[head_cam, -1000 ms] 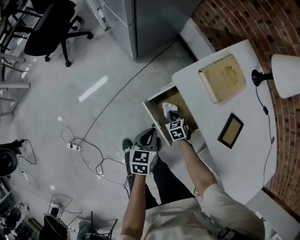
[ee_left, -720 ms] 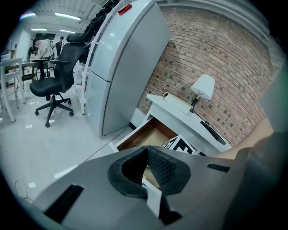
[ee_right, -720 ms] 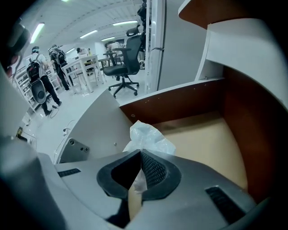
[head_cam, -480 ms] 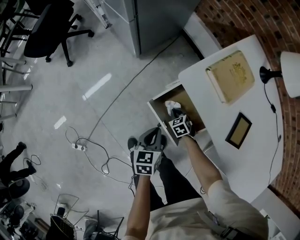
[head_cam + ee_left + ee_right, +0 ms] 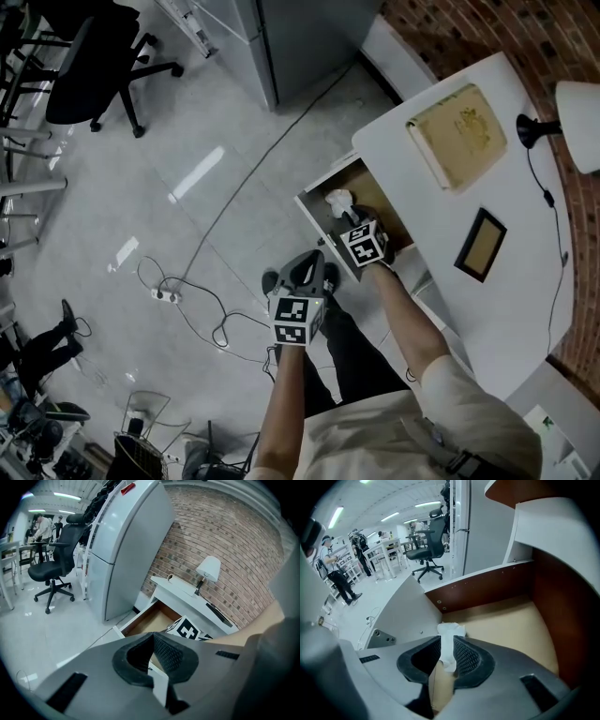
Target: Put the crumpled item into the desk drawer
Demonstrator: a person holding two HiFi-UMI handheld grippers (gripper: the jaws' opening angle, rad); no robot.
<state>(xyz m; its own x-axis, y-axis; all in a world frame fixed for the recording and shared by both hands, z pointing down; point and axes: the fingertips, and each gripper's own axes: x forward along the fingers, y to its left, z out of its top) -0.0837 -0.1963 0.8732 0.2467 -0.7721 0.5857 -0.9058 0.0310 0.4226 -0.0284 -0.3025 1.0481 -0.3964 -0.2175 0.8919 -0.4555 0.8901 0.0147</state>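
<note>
The desk drawer stands pulled out from the white desk, its wooden bottom bare. My right gripper reaches into the drawer's front left corner. A crumpled white tissue sticks out beyond its tips. In the right gripper view the right gripper is shut on the tissue, just above the drawer bottom. My left gripper hangs outside the drawer, below its front panel. In the left gripper view the left gripper is shut with nothing in it.
On the desk lie a yellowish book and a black-framed picture; a lamp stands at the right. A grey cabinet stands beyond the drawer. Cables trail on the floor, and an office chair is far left.
The head camera has shifted a little. My right gripper stays in the drawer, still shut on the tissue; my left gripper has hardly moved.
</note>
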